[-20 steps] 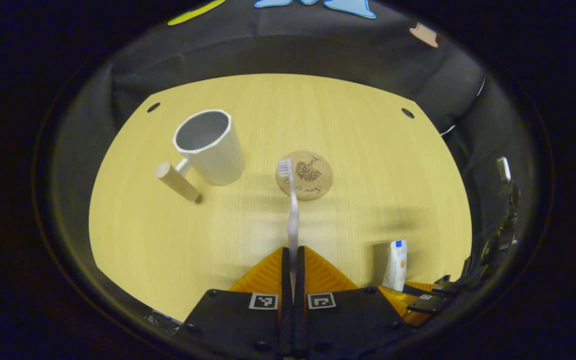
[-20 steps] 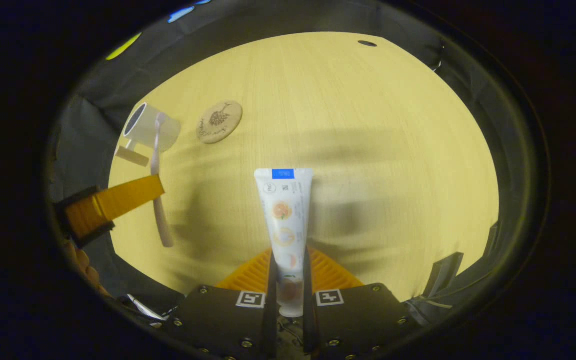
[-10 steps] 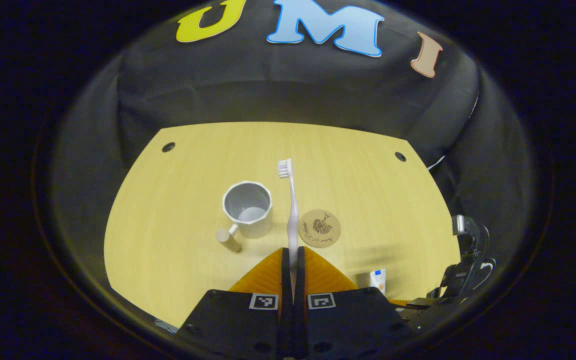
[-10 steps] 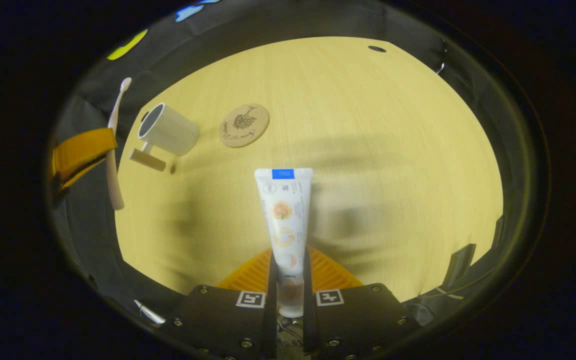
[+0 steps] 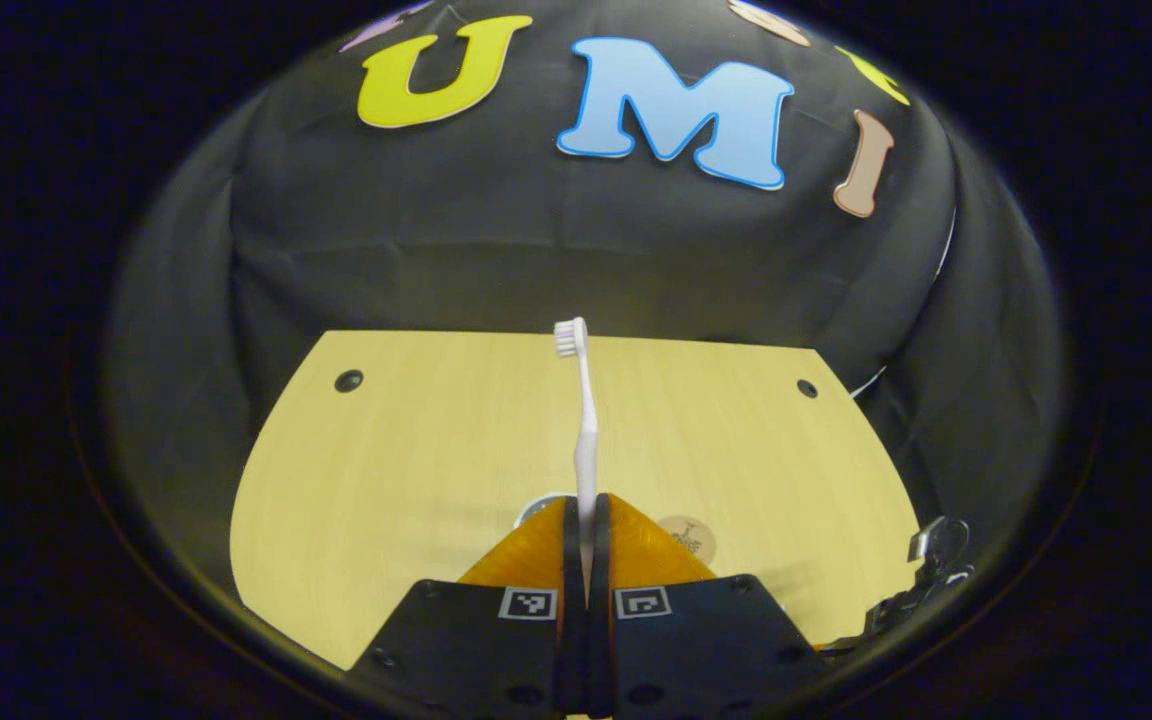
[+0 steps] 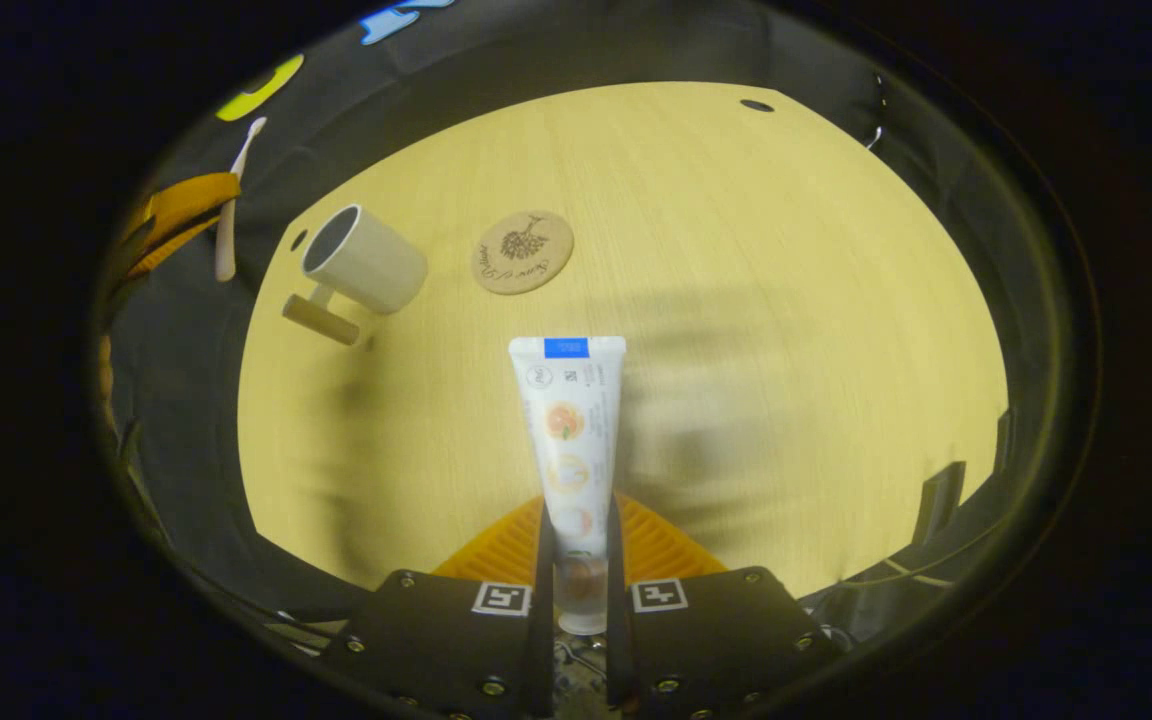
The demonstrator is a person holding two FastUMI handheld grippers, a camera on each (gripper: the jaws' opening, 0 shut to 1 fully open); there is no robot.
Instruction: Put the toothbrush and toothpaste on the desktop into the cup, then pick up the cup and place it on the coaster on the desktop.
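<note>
In the left gripper view my left gripper (image 5: 586,522) is shut on a pale toothbrush (image 5: 584,420), bristle head up and away from me. A sliver of the white cup (image 5: 528,512) and part of the round cork coaster (image 5: 686,535) peek out beside its fingers. In the right gripper view my right gripper (image 6: 576,530) is shut on a white toothpaste tube (image 6: 568,430), held above the table. The empty cup (image 6: 366,262), with a wooden handle (image 6: 321,320), stands at the far left, the coaster (image 6: 523,251) to its right. The left gripper (image 6: 181,205) hovers high beyond the cup with the toothbrush (image 6: 229,215).
The light wooden desktop (image 5: 416,450) has small round holes near its far corners (image 5: 348,380). Black cloth walls close in the booth behind and at the sides. Part of the right gripper's rig (image 5: 921,590) shows at the table's right edge.
The left gripper has risen and tilted up with the toothbrush, so the cup and coaster slid down behind its fingers. The right gripper has held the toothpaste almost still.
</note>
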